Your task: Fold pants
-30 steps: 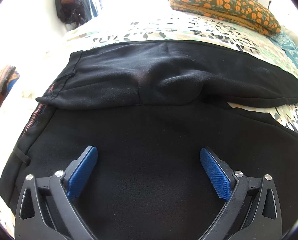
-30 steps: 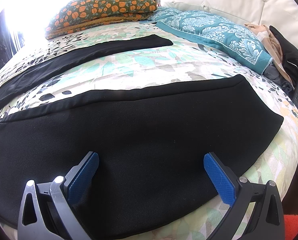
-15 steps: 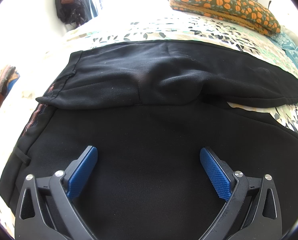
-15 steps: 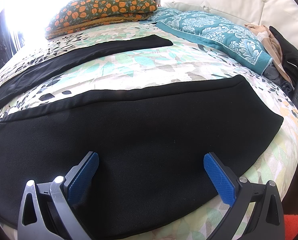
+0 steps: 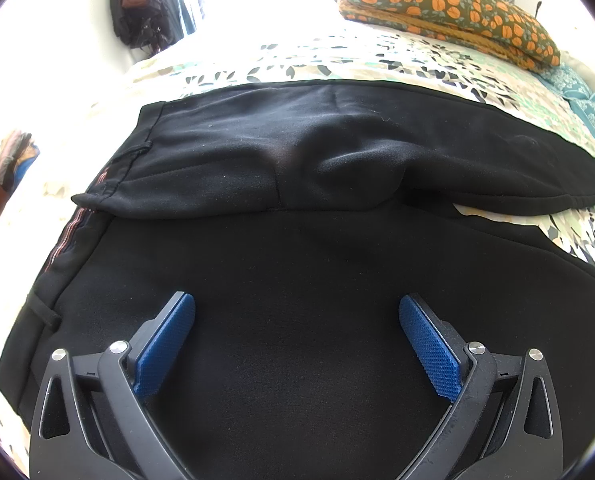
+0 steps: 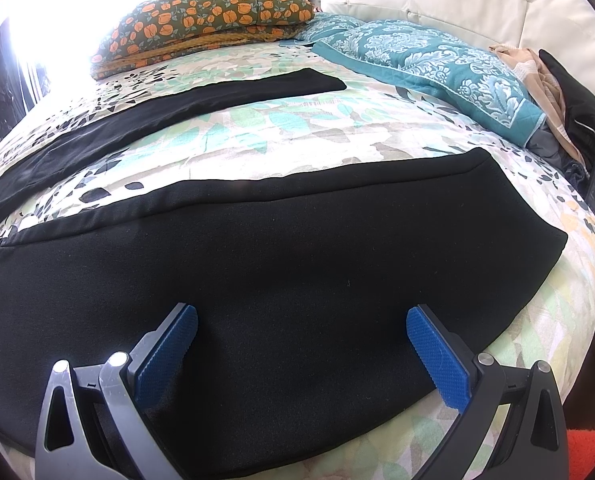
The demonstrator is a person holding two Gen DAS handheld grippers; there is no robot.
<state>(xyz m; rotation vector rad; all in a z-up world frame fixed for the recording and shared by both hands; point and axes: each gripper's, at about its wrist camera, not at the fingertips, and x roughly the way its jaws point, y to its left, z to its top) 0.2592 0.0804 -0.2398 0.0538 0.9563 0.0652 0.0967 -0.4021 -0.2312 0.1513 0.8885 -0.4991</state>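
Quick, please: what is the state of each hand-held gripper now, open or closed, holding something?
Left hand-held gripper: open, holding nothing, above the black pants.
Right hand-held gripper: open, holding nothing, above a pant leg.

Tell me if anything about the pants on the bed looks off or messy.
The black pants lie spread open on the bed, legs splayed apart. The far side of the waist is flipped over, baring the striped inner waistband, and the seat bunches up there.
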